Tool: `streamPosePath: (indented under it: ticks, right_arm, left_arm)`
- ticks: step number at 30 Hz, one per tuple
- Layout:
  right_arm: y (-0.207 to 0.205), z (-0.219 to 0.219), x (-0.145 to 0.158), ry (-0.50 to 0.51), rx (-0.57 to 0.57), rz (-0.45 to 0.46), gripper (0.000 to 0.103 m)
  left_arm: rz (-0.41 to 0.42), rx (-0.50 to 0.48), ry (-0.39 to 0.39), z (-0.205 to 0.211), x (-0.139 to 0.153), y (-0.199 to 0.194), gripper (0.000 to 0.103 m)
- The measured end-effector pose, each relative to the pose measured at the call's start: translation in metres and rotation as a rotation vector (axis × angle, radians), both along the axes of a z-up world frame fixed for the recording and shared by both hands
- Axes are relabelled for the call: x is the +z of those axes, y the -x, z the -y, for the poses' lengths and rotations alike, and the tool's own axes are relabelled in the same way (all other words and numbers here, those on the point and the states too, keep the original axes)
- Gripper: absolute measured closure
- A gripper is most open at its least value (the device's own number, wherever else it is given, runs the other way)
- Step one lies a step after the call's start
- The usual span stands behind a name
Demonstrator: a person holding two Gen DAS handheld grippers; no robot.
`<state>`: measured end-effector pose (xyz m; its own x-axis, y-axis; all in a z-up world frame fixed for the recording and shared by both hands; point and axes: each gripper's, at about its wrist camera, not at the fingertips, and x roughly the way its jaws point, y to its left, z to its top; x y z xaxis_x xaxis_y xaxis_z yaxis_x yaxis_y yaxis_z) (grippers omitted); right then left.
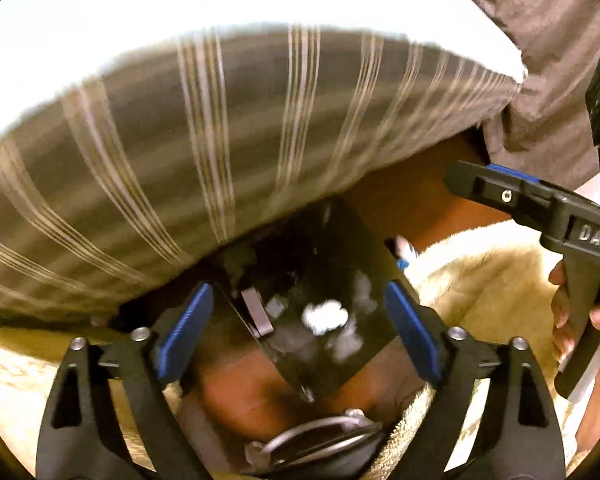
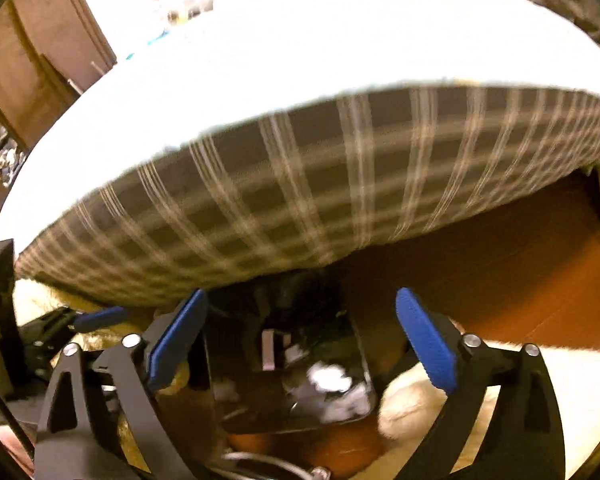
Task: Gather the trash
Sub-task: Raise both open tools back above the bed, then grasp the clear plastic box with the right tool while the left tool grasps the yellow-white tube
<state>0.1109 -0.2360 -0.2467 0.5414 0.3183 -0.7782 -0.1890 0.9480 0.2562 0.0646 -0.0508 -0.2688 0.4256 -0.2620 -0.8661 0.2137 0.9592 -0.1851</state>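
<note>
A black bin (image 1: 364,236) stands on the floor against the bed, and crumpled white trash (image 1: 326,316) lies inside it with a grey strip (image 1: 256,310). My left gripper (image 1: 298,332) hangs open just above the bin's mouth, nothing between its blue pads. One finger (image 1: 496,186) of the right gripper reaches in from the right, a hand (image 1: 596,314) on its handle. In the right wrist view the right gripper (image 2: 302,340) is open over the same bin (image 2: 236,384), the white trash (image 2: 330,378) below it. The left gripper's blue pad (image 2: 100,318) shows at the left.
The bed's plaid side (image 1: 220,140) and white sheet (image 2: 300,60) overhang the bin from behind. A fluffy cream rug (image 2: 560,384) lies to the right on the wooden floor (image 2: 500,260). A metal loop (image 1: 320,430) sits below the bin. Wooden furniture (image 2: 40,60) stands at far left.
</note>
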Motion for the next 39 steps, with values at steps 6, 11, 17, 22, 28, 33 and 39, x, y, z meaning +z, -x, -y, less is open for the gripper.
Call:
streamPosePath:
  ticks: [6,11,17,22,28,33,39]
  right_arm:
    - [0.0,0.012,0.052,-0.001,-0.016,0.123,0.003]
    - [-0.016,0.024,0.091,-0.014,-0.048,0.22,0.003]
    - [-0.058,0.031,0.112,0.008,-0.072,0.265,0.003]
    - [-0.1,0.029,0.117,0.029,-0.083,0.264,0.003]
    - [-0.164,0.027,0.109,0.036,-0.113,0.237,0.004]
    - [-0.2,0.026,0.104,0.042,-0.103,0.21,0.02]
    - [-0.235,0.023,0.103,0.069,-0.082,0.19,0.028]
  left_arm:
    - [0.153,0.018,0.024,-0.016,0.067,0.002,0.008]
    - [0.234,0.044,0.032,-0.03,0.107,-0.011,0.008]
    - [0.27,0.074,0.016,-0.038,0.129,-0.049,0.008]
    - [0.262,0.063,0.036,-0.035,0.133,-0.083,0.008]
    - [0.25,-0.006,0.046,-0.011,0.131,-0.127,0.021]
    - [0.227,-0.056,0.053,0.012,0.128,-0.164,0.042]
    - [0.205,-0.08,0.06,0.031,0.124,-0.204,0.062]
